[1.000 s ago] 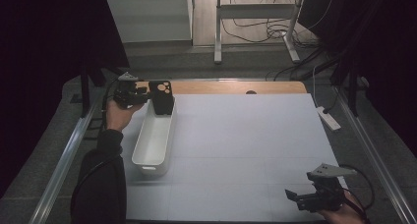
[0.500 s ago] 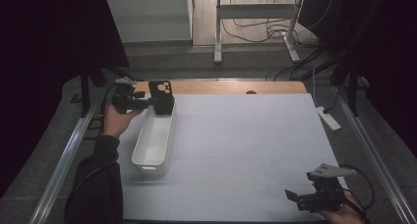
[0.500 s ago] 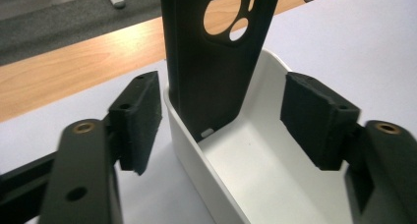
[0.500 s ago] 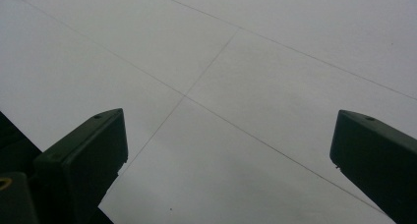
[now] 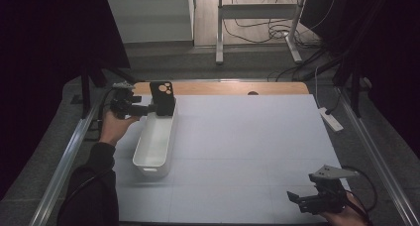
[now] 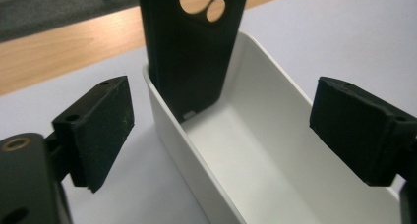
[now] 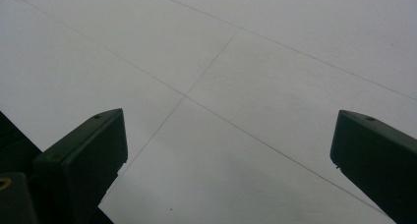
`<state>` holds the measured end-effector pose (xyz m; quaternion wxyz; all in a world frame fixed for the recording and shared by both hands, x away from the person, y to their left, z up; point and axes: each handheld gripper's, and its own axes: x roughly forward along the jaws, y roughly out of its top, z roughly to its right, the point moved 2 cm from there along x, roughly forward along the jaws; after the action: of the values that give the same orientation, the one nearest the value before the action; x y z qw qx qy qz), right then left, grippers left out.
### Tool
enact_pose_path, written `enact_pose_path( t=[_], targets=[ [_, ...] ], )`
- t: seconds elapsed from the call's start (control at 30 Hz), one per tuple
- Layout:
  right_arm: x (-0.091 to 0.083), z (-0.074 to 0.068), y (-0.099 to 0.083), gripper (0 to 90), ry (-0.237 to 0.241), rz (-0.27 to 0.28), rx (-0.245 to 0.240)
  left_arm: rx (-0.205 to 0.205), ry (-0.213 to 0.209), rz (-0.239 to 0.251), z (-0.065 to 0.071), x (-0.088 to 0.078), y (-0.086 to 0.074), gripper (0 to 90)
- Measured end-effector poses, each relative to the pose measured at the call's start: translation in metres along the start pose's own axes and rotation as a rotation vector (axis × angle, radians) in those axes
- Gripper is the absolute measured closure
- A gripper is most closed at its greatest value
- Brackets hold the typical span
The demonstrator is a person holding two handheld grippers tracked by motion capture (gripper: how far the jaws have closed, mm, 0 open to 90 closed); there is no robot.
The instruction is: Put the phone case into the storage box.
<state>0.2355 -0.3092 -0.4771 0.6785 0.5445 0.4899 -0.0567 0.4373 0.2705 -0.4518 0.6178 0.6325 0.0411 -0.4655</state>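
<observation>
A black phone case [image 5: 162, 98] stands upright at the far end of a long white bin [image 5: 155, 143], leaning against its end wall, with the camera cut-outs at the top. In the left gripper view the case [image 6: 189, 47] rests with its lower edge inside the bin [image 6: 255, 150], just beyond the pads. The left tongs [image 5: 148, 108] sit level at the bin's far left corner, held by a hand [image 5: 115, 128]; their jaws have just been opening and now stand wide, released, with the case ahead of them and no pad pressing on it. The bin's near wall lies directly below the tongs [image 6: 221, 130].

The right tongs [image 5: 296, 199] hover at the near right corner of the white tabletop [image 5: 247, 137], well apart from the bin, spread wide and grasping nothing; their own view has bare sheet with thin seam lines between the jaws [image 7: 228, 155].

A strip of wood [image 5: 233, 88] edges the far side, and a white power strip [image 5: 330, 119] lies off the tabletop's right edge.
</observation>
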Motion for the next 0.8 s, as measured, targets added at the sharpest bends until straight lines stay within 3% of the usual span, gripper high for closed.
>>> enact_pose_path(
  t=[0.23,0.8],
  targets=[
    [0.000,0.000,0.000,1.0,-0.001,0.001,0.000,-0.014,-0.039,0.002,0.006,-0.004,-0.007,5.1],
    [0.000,-0.001,0.000,0.8,0.002,-0.001,0.000,0.000,-0.061,0.033,0.021,-0.016,-0.022,0.0]
  ],
)
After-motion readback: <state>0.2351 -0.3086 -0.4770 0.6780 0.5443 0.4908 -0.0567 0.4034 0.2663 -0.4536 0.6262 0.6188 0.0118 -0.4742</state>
